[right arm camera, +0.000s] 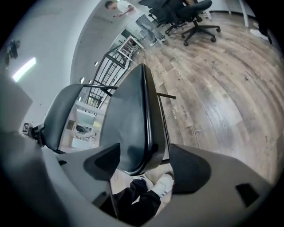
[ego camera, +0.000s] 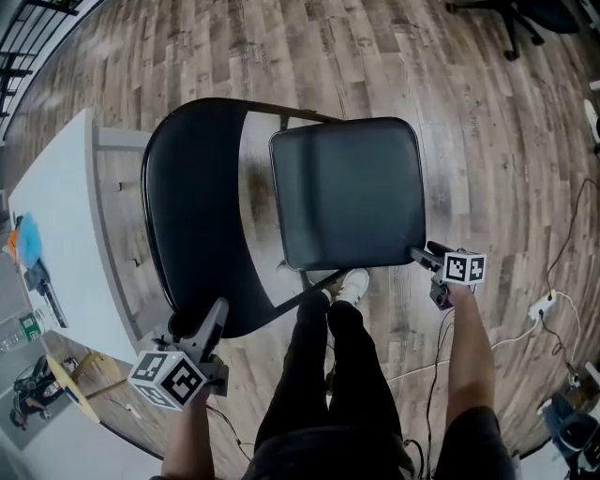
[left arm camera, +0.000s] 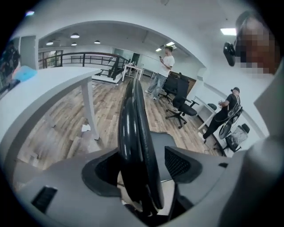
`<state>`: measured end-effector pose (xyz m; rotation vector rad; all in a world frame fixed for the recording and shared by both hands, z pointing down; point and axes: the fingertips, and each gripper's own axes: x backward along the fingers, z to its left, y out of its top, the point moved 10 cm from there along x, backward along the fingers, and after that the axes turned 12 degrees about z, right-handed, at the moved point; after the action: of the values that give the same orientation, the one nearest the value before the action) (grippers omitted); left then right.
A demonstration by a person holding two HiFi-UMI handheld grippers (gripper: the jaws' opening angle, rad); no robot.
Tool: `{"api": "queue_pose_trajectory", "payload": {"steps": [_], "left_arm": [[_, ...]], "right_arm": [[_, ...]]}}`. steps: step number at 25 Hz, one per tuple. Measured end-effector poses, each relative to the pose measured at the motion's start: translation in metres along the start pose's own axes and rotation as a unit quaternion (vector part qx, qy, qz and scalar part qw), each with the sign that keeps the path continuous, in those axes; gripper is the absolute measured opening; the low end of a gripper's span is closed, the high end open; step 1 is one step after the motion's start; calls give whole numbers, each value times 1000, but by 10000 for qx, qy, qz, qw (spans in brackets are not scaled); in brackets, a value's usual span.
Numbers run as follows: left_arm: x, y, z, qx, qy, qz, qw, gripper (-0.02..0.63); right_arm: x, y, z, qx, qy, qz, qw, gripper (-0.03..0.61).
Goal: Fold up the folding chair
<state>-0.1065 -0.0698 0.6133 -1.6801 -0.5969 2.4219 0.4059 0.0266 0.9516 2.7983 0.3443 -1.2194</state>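
The black folding chair stands unfolded on the wood floor in front of me, with its curved backrest (ego camera: 192,216) at left and its padded seat (ego camera: 347,192) at right. My left gripper (ego camera: 219,311) is at the backrest's near end. In the left gripper view the backrest's edge (left arm camera: 133,128) runs between the spread jaws of my left gripper (left arm camera: 140,166), with a gap at each pad. My right gripper (ego camera: 422,253) is at the seat's near right corner. In the right gripper view that seat corner (right arm camera: 131,119) lies between the open jaws of my right gripper (right arm camera: 144,166), untouched.
A white table (ego camera: 56,216) stands close on the left with clutter at its near end. My legs (ego camera: 328,375) and a white shoe (ego camera: 352,284) are right behind the chair. Cables and a power strip (ego camera: 544,305) lie on the floor at right. An office chair (ego camera: 511,19) stands far right.
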Motion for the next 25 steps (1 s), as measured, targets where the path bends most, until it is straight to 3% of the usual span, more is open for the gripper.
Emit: {"api": "queue_pose_trajectory", "payload": {"steps": [7,9,12,20,23,25], "left_arm": [[-21,15,-5,39,-125,-28,9999,299],[-23,14,-3,102,-102,-88,9999,214],[-25,13,0,126,-103,-101,9998,160],[-27,14,3,200,-399,-90,9990,100],[-20,16,1,167,-359,-134,9991,98],[-12,19,1,177,-311,-171,9992,98]], "right_arm": [[-28,21,-14,-36,857,66,9963,337],[-34,25,-19,-11,1081,227,9939,339],[-47,27,-20,-10,1304,418,9906,342],[-54,26,-19,-98,1376,158,9903,350],[-47,25,-8,-184,1126,263,9931,350],[-44,28,5,-73,1233,173,9922,348]]}}
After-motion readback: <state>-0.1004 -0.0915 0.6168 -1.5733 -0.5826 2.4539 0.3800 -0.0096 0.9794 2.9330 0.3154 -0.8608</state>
